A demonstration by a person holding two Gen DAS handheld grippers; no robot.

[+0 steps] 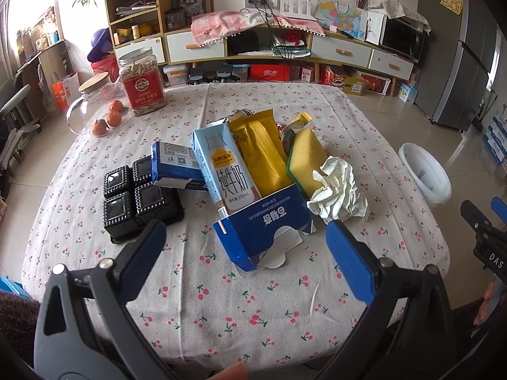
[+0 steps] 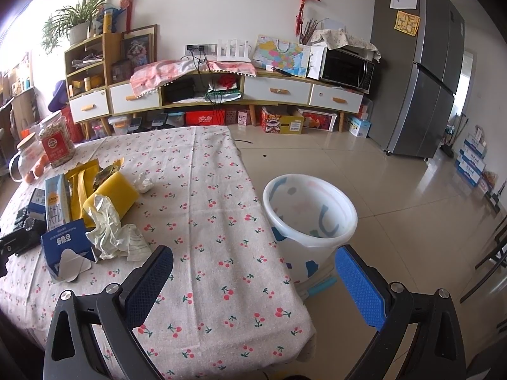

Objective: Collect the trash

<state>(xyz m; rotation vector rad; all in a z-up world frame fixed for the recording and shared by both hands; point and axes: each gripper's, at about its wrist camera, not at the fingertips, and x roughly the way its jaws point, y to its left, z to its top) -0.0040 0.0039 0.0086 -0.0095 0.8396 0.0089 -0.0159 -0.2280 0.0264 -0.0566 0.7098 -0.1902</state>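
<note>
The left tongs (image 1: 245,237) have black plastic arms with triangular cut-outs, round silver screws at the joints, and long blue pads (image 1: 351,259) with a fine dimpled grip texture. The right tongs (image 2: 253,272) are built the same way: black frame, silver screw heads, textured blue pads (image 2: 359,285). In the left wrist view, white letters "DAS" mark the right tongs' black body.

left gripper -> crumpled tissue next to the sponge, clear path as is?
Probably yes. The left gripper is open and empty, and the crumpled tissue lies just beyond its right finger with bare tablecloth before it. The torn blue carton sits close on the tissue's left and may get nudged.
</note>
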